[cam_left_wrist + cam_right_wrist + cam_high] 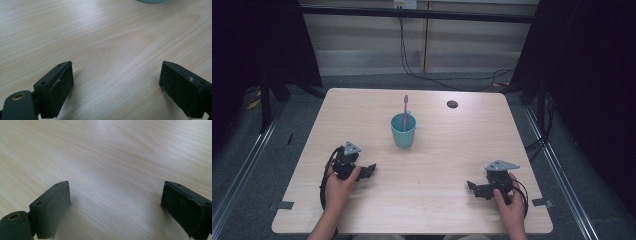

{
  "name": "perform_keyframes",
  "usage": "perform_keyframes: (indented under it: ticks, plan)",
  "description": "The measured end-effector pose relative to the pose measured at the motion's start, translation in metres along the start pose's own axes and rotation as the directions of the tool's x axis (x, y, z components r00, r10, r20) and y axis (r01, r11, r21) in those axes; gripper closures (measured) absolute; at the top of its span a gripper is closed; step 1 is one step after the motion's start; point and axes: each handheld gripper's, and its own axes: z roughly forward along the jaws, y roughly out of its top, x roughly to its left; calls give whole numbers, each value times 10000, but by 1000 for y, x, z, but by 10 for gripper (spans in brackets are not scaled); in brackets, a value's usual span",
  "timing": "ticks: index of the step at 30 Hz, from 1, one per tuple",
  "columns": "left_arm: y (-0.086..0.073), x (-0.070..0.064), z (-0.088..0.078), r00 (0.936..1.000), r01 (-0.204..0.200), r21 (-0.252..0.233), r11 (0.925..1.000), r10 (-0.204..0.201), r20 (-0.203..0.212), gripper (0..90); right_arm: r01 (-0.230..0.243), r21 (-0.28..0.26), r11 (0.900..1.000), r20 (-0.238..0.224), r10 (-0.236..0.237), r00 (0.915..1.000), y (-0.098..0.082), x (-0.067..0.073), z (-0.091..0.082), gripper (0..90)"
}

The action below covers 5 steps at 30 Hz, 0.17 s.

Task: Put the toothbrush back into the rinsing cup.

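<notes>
A: I see the left gripper (371, 168) near the tabletop's (452, 150) left edge, jaws spread wide, nothing between. The right gripper (470, 186) by the near right corner, same.

B: Cup?

A: Teal cup (403, 131) mid-tabletop toward the far edge, pink toothbrush (405, 111) upright inside. Bare wood between grippers and cup.

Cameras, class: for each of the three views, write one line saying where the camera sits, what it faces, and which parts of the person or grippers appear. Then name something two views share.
High view: above the person's side, looking forward and down at the table, teal cup with pink toothbrush; both forearms, left gripper, right gripper.
Left gripper view: rides the left gripper, facing bare tabletop; its open jaws, cup's base at the top edge.
Right gripper view: rides the right gripper, facing bare wood; its open jaws.
Shared: the cup, in high and left gripper views.
</notes>
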Motion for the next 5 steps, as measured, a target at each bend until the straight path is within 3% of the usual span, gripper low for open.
perform_keyframes:
  ticks: [5]
  plan:
    - [0,0,0,10000,-16,2,10000,16,-12,116,-1,2,10000,-2,1,10000,0,0,0,81]
